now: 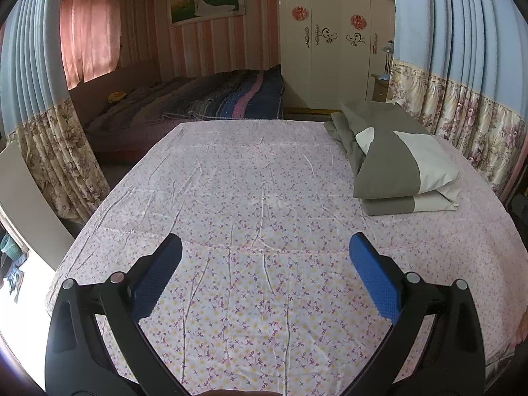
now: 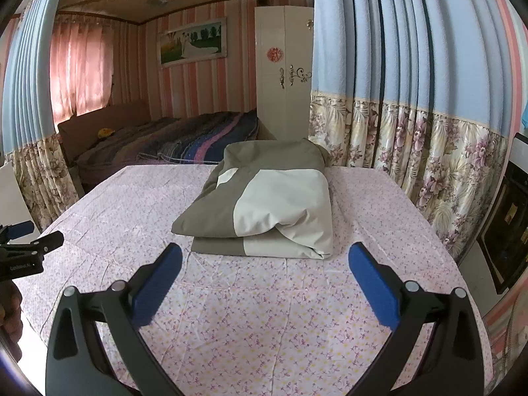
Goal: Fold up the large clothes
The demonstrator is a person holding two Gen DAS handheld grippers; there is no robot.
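Right wrist: folded garment (image 2: pixel 264 208) lies lengthwise, pointing away; gripper (image 2: pixel 264 274) spread.

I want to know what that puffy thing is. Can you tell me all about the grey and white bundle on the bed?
The bundle is soft cloth in olive-grey and off-white blocks, folded into a thick stack of layers, puffy on top with a flatter layer under it. A looser grey part bunches behind. It lies on the flowered sheet, on its right side near the curtain. Neither hand-held gripper touches it.
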